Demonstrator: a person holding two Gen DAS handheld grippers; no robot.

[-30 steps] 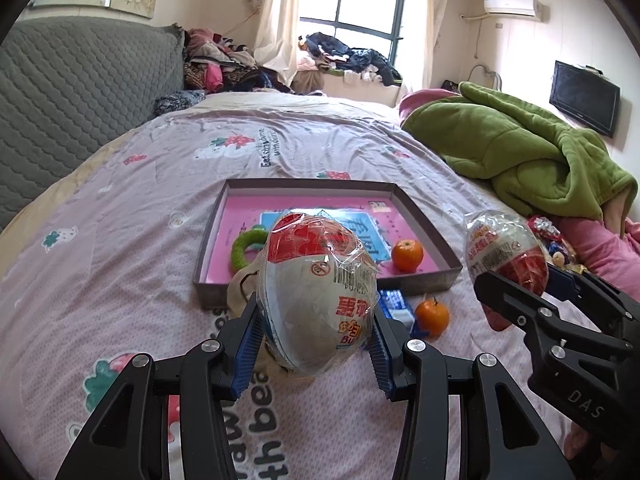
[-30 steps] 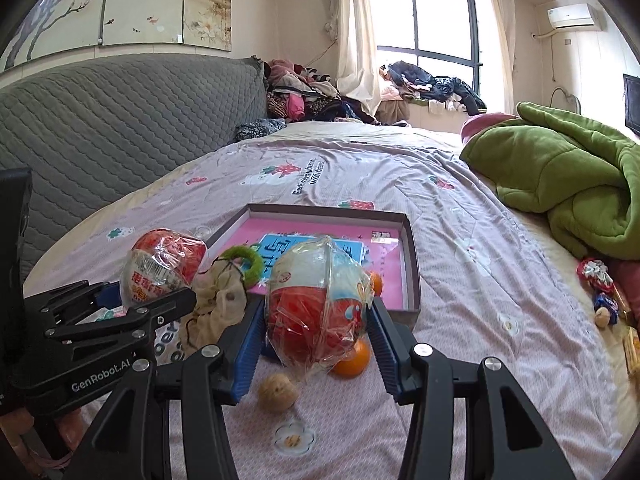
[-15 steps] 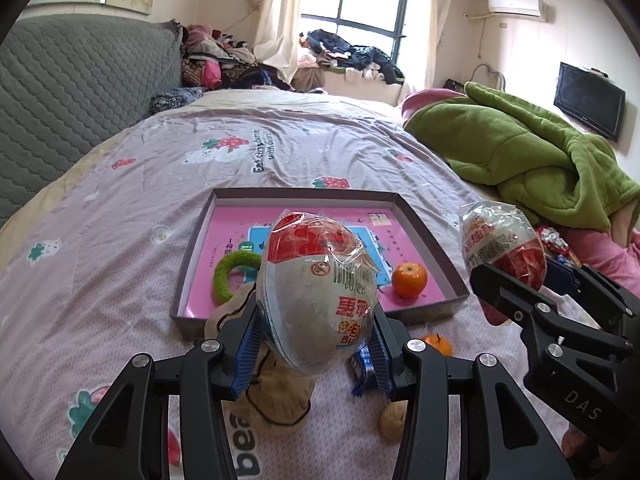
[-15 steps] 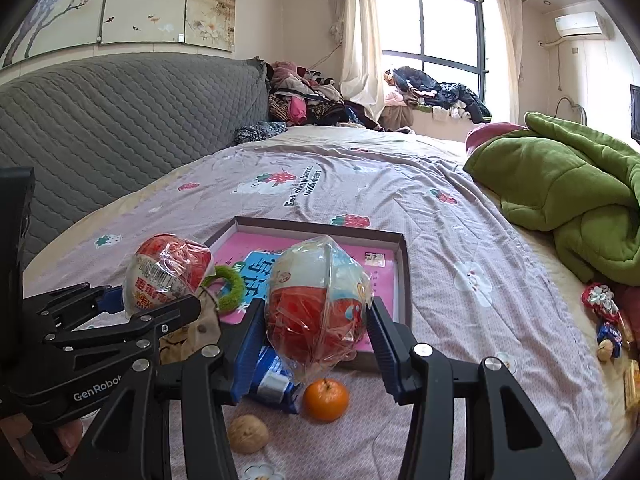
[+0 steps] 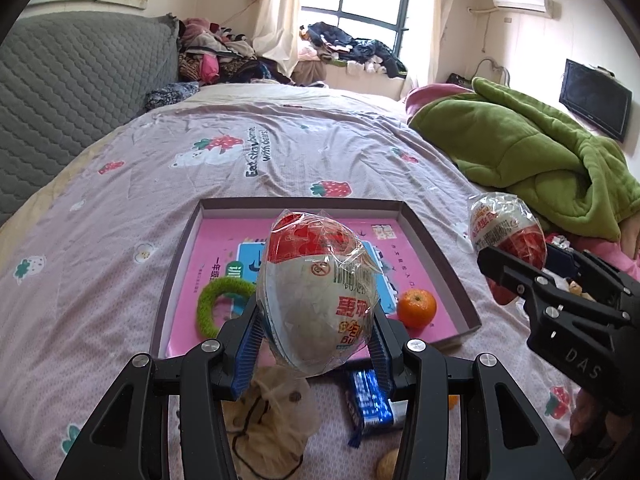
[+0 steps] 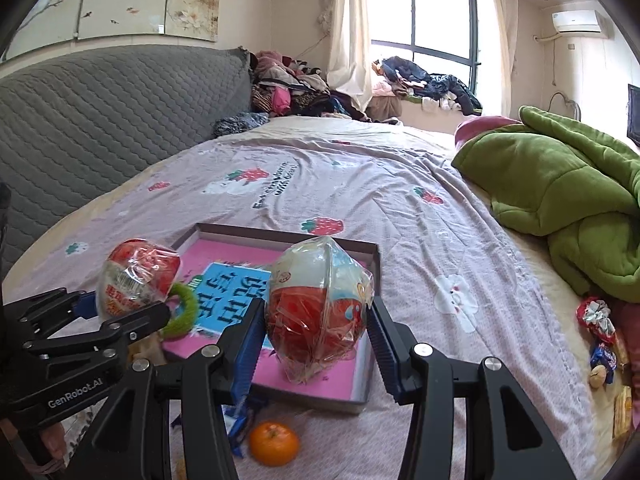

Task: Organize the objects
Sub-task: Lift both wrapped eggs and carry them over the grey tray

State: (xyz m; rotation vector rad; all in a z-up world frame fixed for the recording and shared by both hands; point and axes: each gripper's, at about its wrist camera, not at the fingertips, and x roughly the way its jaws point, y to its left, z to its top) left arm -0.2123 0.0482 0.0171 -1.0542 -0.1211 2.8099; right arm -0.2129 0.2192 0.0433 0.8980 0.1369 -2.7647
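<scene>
Left tool (image 5: 316, 344): clamped on a wrapped red-and-white egg (image 5: 316, 296), held above the near edge of the pink-lined tray (image 5: 436, 240). Right tool (image 6: 316, 344): clamped on a second wrapped egg (image 6: 320, 308), over the tray's near right corner. Tray, on the bed (image 5: 120, 240): green ring (image 5: 208, 304), orange (image 5: 416, 307).

The left black plastic two-finger gripper (image 5: 316, 344) has angular linkage arms joined by round silver screws, and ribbed blue pads (image 5: 249, 344) lining its jaws. The right black plastic gripper (image 6: 316, 338) matches it; white "GenRobot.AI" and "DAS" lettering marks the housings.
</scene>
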